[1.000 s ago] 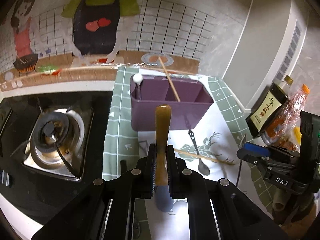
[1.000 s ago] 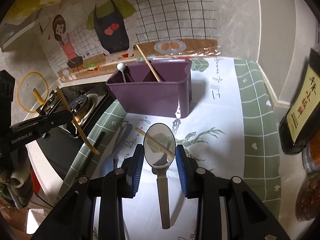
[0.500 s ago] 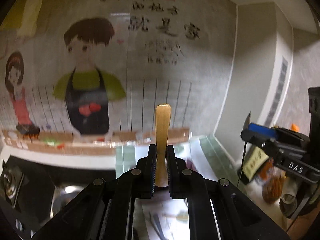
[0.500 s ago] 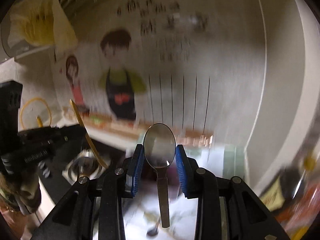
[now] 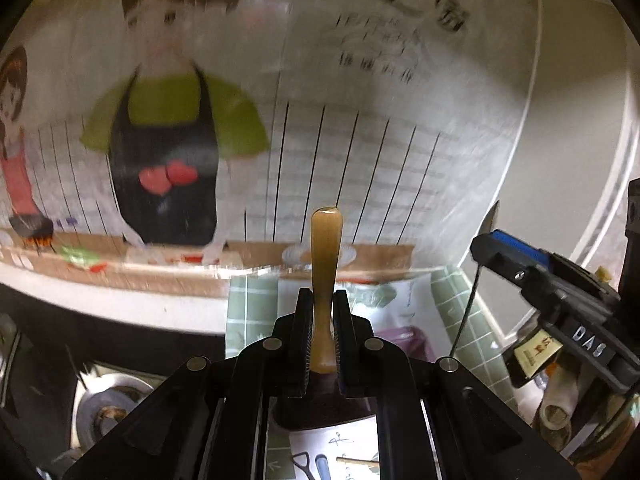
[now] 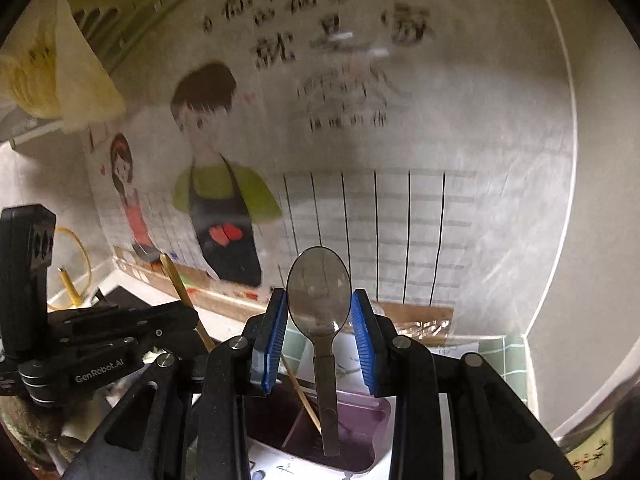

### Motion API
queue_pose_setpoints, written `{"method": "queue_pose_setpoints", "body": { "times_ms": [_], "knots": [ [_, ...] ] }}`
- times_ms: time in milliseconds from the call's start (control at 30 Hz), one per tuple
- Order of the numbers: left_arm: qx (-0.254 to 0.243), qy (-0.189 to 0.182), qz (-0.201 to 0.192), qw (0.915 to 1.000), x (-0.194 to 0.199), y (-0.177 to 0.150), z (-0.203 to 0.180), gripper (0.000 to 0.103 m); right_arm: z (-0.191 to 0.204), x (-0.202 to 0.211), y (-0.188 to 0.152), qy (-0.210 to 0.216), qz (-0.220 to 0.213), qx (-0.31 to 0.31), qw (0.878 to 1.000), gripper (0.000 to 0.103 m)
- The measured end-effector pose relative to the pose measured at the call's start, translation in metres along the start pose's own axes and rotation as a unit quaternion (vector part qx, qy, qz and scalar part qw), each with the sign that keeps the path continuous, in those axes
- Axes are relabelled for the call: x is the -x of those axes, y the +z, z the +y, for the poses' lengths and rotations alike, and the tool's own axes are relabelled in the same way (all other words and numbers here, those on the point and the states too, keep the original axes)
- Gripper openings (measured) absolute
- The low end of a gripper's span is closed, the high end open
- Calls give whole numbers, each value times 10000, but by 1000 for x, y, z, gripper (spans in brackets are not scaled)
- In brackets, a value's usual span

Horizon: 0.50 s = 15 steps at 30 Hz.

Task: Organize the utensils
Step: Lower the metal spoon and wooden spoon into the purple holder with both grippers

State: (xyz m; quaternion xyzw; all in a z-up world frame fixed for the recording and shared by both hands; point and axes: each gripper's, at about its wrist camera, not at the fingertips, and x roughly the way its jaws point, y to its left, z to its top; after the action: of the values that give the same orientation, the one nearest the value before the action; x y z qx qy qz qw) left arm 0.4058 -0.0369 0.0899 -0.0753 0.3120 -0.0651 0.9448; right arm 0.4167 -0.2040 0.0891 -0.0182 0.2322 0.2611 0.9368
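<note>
Transport is the step in hand: both tools are loaded and held above the purple caddy [image 6: 360, 420], which sits on the green-checked mat [image 5: 248, 312]. The left gripper [image 5: 322, 332] is clamped on a wooden-handled utensil [image 5: 326, 264], handle end pointing up toward the wall. The right gripper [image 6: 318, 328] grasps a metal spoon [image 6: 320, 292] by its bowl, handle hanging down over a caddy compartment. Next, each piece likely needs lowering, handle first, into its own section before release. Inside the caddy one chopstick [image 6: 304, 396] leans against the divider; other contents are hidden
</note>
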Motion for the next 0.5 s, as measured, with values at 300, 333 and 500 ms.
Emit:
{"method": "queue_pose_setpoints", "body": {
  "times_ms": [300, 333, 500],
  "knots": [
    [221, -128, 776, 9967, -58, -37, 12, 12, -17, -55, -48, 19, 908, -167, 9957, 33],
    [226, -127, 866, 9959, -62, -41, 12, 12, -18, -61, -54, 62, 1081, -165, 9940, 36],
    [267, -48, 953, 9951, -57, -52, 12, 14, -23, -57, -67, -135, 1211, -73, 9925, 50]
  ]
}}
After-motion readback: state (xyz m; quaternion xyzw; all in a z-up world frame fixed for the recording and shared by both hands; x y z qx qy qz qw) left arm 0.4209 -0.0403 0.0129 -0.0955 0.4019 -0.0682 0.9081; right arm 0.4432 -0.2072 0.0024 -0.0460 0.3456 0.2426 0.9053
